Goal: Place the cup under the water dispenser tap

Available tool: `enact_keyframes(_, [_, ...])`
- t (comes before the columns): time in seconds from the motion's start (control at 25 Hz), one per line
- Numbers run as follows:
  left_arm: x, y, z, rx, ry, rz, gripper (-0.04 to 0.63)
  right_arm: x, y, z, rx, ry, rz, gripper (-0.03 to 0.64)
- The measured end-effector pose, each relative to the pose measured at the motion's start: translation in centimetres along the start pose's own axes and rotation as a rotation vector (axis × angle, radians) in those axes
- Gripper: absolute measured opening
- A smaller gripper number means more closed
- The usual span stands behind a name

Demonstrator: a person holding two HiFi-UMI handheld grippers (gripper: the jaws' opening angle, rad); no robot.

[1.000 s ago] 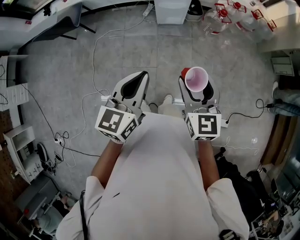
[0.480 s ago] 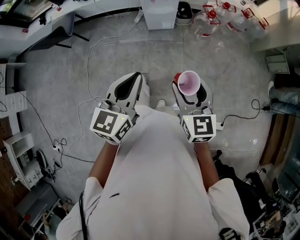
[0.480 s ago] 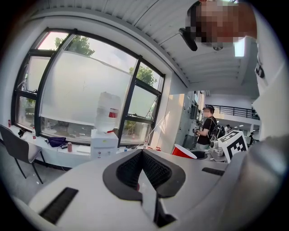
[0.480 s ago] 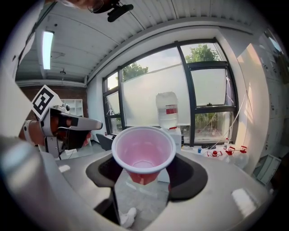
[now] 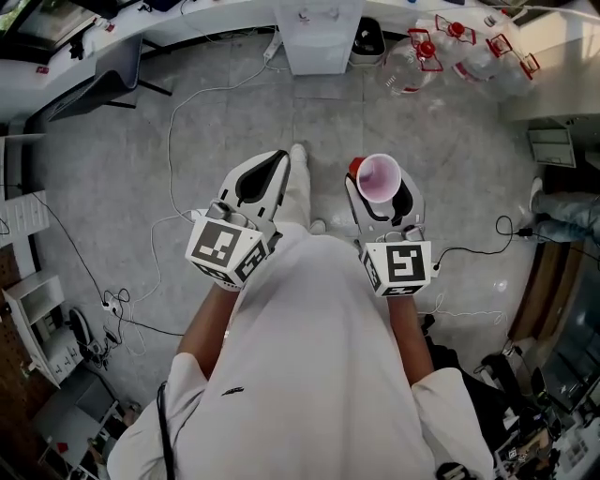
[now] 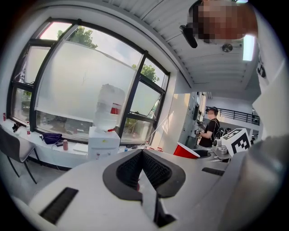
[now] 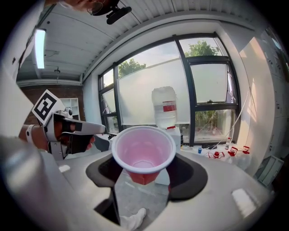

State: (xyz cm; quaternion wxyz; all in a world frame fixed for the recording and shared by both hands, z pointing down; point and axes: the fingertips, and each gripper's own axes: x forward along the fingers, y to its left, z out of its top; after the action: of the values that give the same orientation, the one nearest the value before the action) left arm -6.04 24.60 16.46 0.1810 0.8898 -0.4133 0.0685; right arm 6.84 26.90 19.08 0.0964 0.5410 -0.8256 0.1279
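Note:
A red cup [image 5: 379, 176] with a pale pink inside stands upright in my right gripper [image 5: 380, 192], which is shut on its lower part. In the right gripper view the cup [image 7: 143, 151] fills the middle, between that gripper's [image 7: 144, 173] dark pads. The white water dispenser [image 5: 319, 28] stands against the far wall, ahead of both hands, apart from the cup. Its clear bottle [image 7: 165, 107] rises behind the cup's rim. My left gripper [image 5: 265, 173] is level with the right one, shut and holding nothing. The left gripper view shows its tips [image 6: 142, 153] meeting, the dispenser [image 6: 104, 143] beyond and the cup [image 6: 186, 151] at right.
Several empty water bottles with red handles [image 5: 450, 47] lie on the floor right of the dispenser. White cables [image 5: 178, 141] trail over the grey floor at left. A desk [image 5: 75, 47] runs along the far left wall. A person [image 6: 210, 128] stands at a distance in the left gripper view.
Both grippers have moved forward toward the dispenser, which now sits lower and nearer in the head view. The cup has stayed in the right gripper.

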Motion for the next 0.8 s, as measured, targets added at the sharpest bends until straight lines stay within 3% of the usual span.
enact_keyframes(0.56, [15.3, 12.5, 6.8, 0.042, 0.056, -0.051, 0.006, 17.5, -6.4, 6.7, -0.01, -0.052, -0.006, 0.301])
enact_keyframes(0.8, [18.8, 13.6, 8.7, 0.038, 0.044, -0.051, 0.006, 20.8, -9.9, 8.2, -0.063, -0.06, -0.019, 0.301])
